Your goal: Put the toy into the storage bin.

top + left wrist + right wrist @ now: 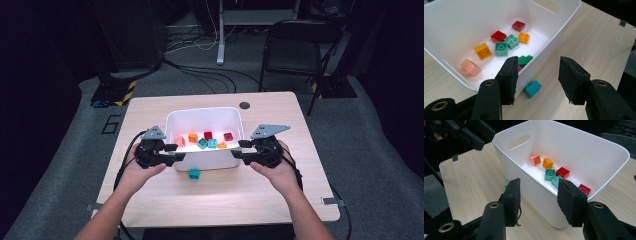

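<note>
white plastic bin (205, 117) sits mid-counter (280, 195), long sides running left to right, with a cut-out handle in each end wall. inside lie loose building bricks: a peach brick (470, 67), a yellow one (483, 51), two mint-green bricks (506, 45), a red brick (498, 36), an orange one (524, 38), a darker red one (518, 25) and a green brick (525, 60) against the near wall. a teal brick (194, 173) lies outside on the counter, just beside the bin's near wall.

left tool (174, 152) is at the bin's left near corner, its jaws standing apart with that corner's wall between them, pads not visibly pressing. right tool (241, 149) is at the right near corner, jaws likewise released, straddling the wall there without clamping it.
</note>
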